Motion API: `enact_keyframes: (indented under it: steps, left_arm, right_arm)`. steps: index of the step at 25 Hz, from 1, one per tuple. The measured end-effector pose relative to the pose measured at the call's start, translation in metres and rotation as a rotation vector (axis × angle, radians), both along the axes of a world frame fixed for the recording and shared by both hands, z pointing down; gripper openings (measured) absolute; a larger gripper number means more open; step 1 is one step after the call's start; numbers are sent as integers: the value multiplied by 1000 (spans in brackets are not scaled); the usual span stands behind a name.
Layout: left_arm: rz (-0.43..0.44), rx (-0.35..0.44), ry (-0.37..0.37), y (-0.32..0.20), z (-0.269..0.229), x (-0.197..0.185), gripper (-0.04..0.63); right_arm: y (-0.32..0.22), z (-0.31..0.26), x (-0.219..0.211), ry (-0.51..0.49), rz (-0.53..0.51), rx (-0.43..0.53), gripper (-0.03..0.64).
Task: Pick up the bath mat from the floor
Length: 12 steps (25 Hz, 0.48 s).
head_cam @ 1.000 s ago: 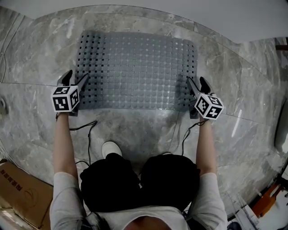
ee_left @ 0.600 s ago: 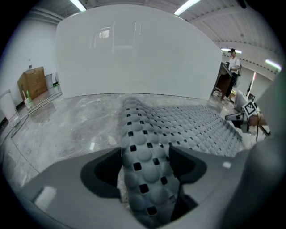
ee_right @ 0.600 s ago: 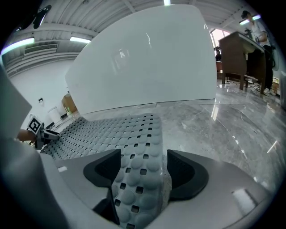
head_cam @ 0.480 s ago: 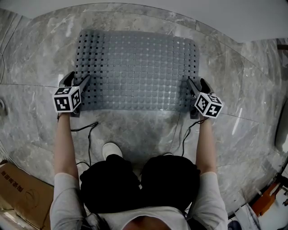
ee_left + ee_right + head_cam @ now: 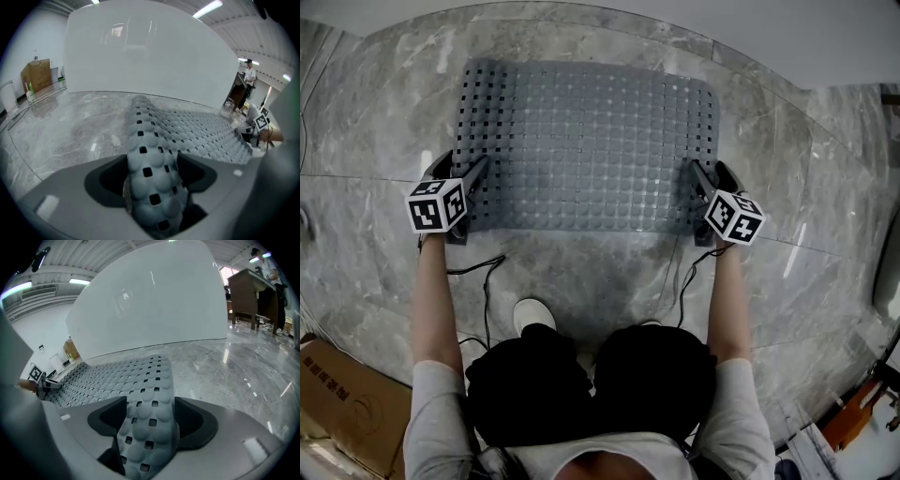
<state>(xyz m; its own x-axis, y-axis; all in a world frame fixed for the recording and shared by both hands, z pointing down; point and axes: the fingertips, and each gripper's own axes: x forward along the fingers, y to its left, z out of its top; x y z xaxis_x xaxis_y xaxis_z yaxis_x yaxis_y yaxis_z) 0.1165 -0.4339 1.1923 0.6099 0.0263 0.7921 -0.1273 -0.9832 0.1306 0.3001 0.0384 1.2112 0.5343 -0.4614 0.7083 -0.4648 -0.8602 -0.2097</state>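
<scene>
Straddling the left edge of the bath mat [image 5: 586, 141] with the left gripper [image 5: 461, 161], jaws spread, no squeeze. Matching it at the right edge with the right gripper [image 5: 709, 169], jaws just been opening wide, mat between them, unpinched. Lying flat on the marble floor [image 5: 581, 272].

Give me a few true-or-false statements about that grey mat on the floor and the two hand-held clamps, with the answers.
1. The bath mat lies on the marble floor. True.
2. The mat is solid, without holes. False: square holes pierce it.
3. Nothing stands between the jaws of the right gripper. False: the mat's edge stands between them, and they have just been opening.
4. The left gripper sits at the mat's left edge. True.
5. A cardboard box sits at the head view's lower left. True.
</scene>
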Motion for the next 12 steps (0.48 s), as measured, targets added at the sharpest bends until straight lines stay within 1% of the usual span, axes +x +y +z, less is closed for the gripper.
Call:
enact_keyframes:
  steps: [2,6,8,10,12]
  left_arm:
    - [-2,-11,0,1,1,0,325]
    - [-3,-2,-2,3,1,0,321]
    - [-2,11,-6,3,1,1,314]
    - [1,23,-12,4,0,0,299]
    - [-2,17,-21,7,0,1,268]
  right_arm:
    - [-6,-1,-1,1,-5,-2,328]
    - [-16,-1,-5,-7,-27,-3,279]
    - [-18,0,-5,-14,-38,-8,265]
    - [-20,0,-6,-22,-52,-10,245]
    - [-24,1,-8,-18,-76,-26,207]
